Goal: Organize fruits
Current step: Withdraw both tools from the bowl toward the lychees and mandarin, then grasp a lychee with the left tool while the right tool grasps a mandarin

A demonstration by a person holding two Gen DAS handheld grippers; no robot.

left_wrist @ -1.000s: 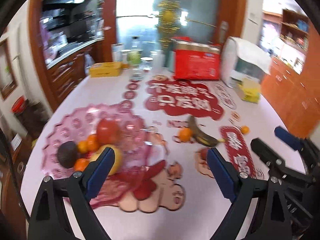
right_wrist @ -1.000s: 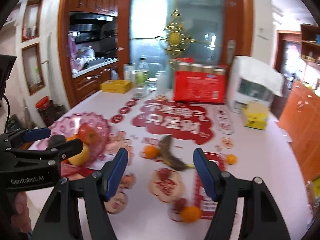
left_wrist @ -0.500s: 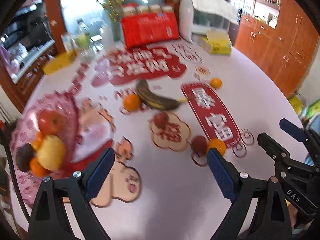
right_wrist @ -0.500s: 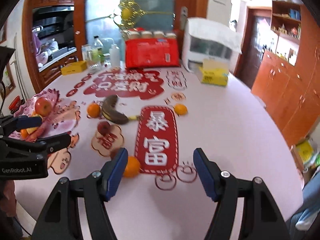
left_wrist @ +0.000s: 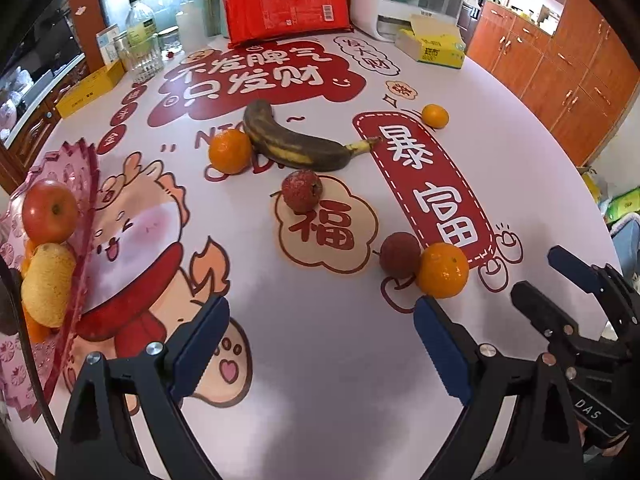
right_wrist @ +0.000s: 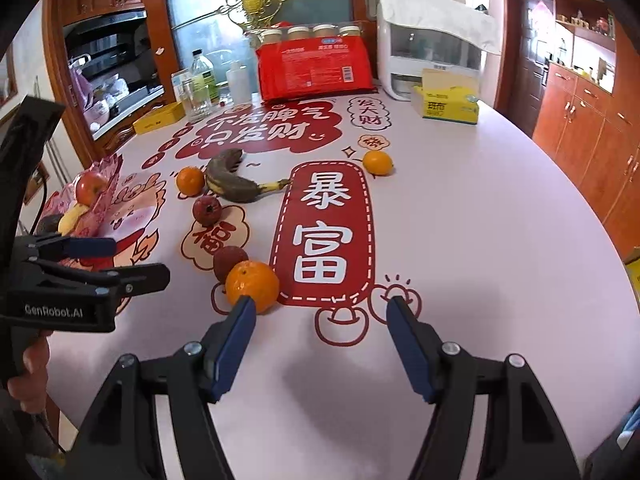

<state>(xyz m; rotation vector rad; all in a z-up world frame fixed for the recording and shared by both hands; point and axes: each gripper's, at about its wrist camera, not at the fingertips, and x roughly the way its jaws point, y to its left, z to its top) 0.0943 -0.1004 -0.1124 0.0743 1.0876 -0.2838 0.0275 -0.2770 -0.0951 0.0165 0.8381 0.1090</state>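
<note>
Kitchen-dining room, pink table (right_wrist: 480, 240) printed with red lettering. Right claw (right_wrist: 320, 336) held wide, empty, low over table; nearest orange (right_wrist: 252, 286) seen at its 11 o'clock, touching dark red fruit (right_wrist: 229, 262). Left claw (left_wrist: 320, 344) also wide, empty. Banana (left_wrist: 288, 140), more oranges lie farther off; pink fruit tray (left_wrist: 86, 216) at 9 o'clock. Step judged: approach for pick. Next: right claw to be shifted left, orange straddled, closed.

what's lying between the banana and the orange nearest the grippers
Two small dark red fruits: one just below the banana, the other touching the near orange. Printed tablecloth fills the rest. The left wrist view shows it best.
</note>
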